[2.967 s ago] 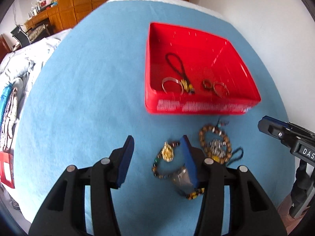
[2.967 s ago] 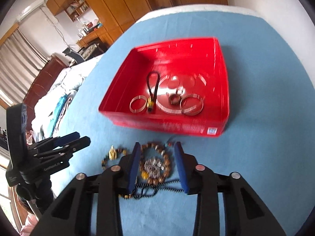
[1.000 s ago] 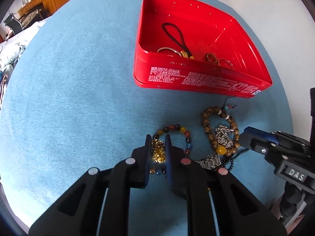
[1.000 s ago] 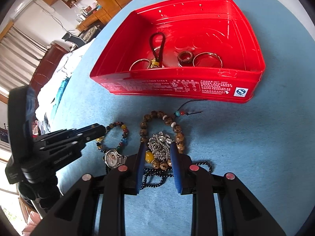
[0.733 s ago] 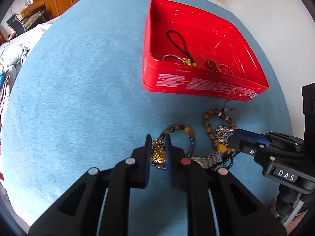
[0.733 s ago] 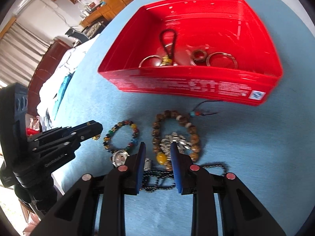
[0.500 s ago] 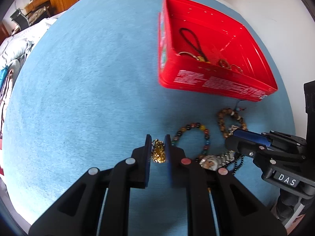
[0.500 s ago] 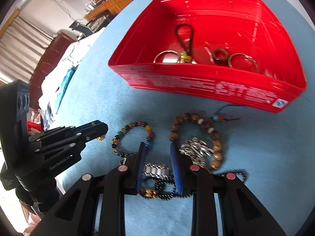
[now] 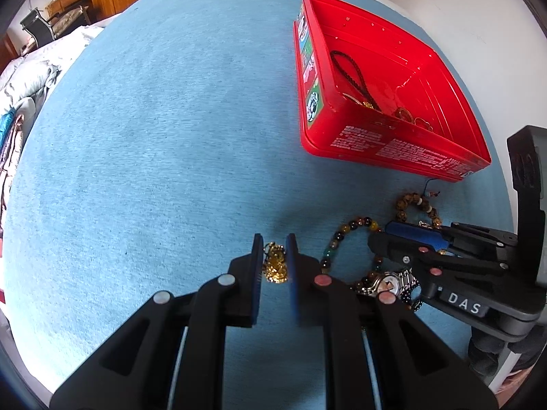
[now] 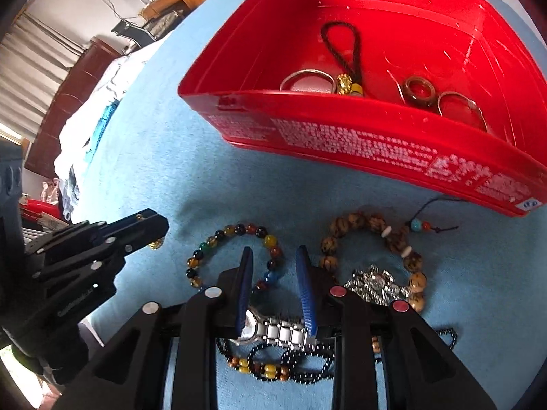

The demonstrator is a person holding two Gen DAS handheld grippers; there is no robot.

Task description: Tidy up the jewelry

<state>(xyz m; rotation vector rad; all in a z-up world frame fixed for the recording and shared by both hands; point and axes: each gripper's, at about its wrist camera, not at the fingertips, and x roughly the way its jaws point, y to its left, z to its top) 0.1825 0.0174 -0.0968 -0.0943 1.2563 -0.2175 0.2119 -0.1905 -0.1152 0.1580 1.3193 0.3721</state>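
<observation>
Already stowed in the red tray [image 10: 376, 143], toward the blue tabletop's [image 9: 154, 136] far right: cord loop [image 10: 342, 48], bangles, rings. Outstanding, near edge: multicolour bead bracelet [image 10: 239, 232], wooden bead bracelet [image 10: 372, 225], watch [image 10: 273, 331], black bead strand. Left gripper [image 9: 275, 256] pinches gold charm [image 9: 275, 264]; right gripper [image 10: 273, 273] narrow, straddling the watch, grip uncertain. Room: wooden cabinets, bedding.

You have one red tray [image 10: 376, 136] on the blue cloth [image 9: 154, 136]. Inside it lie one black cord loop [image 10: 342, 46] with a gold charm and three rings [image 10: 418, 90]. Outside it you have two bead bracelets [image 10: 239, 230], one watch [image 10: 273, 333], one silver pendant [image 10: 374, 283] and one gold charm [image 9: 275, 263].
</observation>
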